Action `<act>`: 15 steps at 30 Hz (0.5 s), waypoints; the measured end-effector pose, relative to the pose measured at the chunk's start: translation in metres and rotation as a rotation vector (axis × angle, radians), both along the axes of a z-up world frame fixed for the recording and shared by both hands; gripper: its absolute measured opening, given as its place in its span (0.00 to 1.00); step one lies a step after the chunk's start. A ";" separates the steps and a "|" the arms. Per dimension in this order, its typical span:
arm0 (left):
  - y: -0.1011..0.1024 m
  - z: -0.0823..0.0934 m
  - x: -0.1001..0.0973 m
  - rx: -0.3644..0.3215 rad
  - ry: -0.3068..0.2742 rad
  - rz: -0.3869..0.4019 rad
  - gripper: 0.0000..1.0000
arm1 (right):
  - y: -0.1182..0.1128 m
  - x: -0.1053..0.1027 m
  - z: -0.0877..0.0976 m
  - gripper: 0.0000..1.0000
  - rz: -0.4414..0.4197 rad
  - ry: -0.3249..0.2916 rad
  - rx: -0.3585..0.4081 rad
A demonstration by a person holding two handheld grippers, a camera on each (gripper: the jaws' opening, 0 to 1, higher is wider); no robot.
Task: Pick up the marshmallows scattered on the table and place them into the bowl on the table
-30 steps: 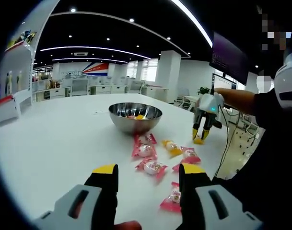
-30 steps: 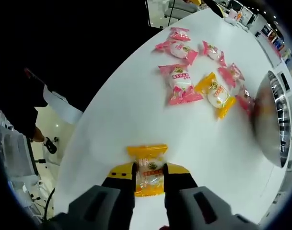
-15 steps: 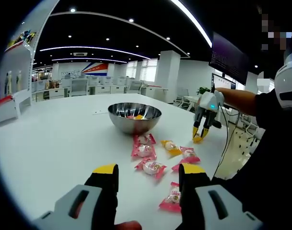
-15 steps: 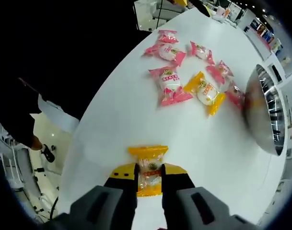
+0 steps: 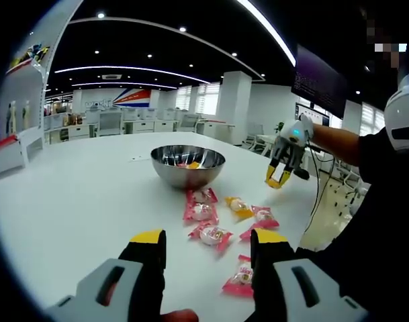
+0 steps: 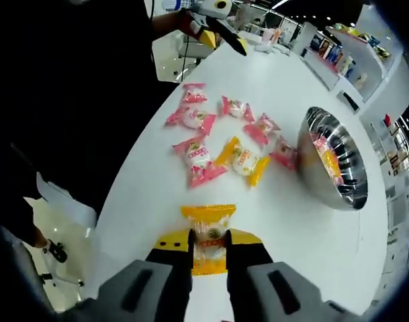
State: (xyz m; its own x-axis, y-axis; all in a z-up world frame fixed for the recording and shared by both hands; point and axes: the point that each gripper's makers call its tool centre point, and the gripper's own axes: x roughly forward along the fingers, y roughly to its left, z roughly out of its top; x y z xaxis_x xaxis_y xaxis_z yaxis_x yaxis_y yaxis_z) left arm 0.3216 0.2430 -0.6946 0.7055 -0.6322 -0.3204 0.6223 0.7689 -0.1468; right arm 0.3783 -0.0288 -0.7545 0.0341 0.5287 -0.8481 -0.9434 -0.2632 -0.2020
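Right gripper [image 6: 209, 241] clamped on yellow marshmallow [image 6: 208, 231]; left gripper [image 5: 207, 245] agape.

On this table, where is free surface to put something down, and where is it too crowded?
Free: the wide white table stretching from the steel bowl toward the left hand-held gripper, in the left gripper view. Also the strip between the held yellow marshmallow packet and the scattered ones. Crowded: the pink marshmallow packets clustered beside the bowl.

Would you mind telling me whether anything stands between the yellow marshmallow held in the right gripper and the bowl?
Nothing visible does. The right gripper holds the yellow marshmallow above the table; the loose packets lie flat beside the bowl, below a lifted path.
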 end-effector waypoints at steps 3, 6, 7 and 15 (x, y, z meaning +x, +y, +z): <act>0.000 0.000 0.000 0.000 0.000 -0.001 0.51 | 0.009 0.004 0.010 0.19 -0.054 0.009 0.077; -0.001 0.000 0.000 0.000 0.001 -0.003 0.51 | 0.018 0.011 0.020 0.19 -0.115 0.021 0.158; 0.000 0.000 0.000 0.001 0.001 -0.003 0.51 | 0.022 0.012 0.024 0.19 -0.145 0.042 0.196; 0.000 0.000 0.001 0.000 0.001 -0.005 0.51 | 0.049 0.033 0.058 0.19 -0.290 0.074 0.450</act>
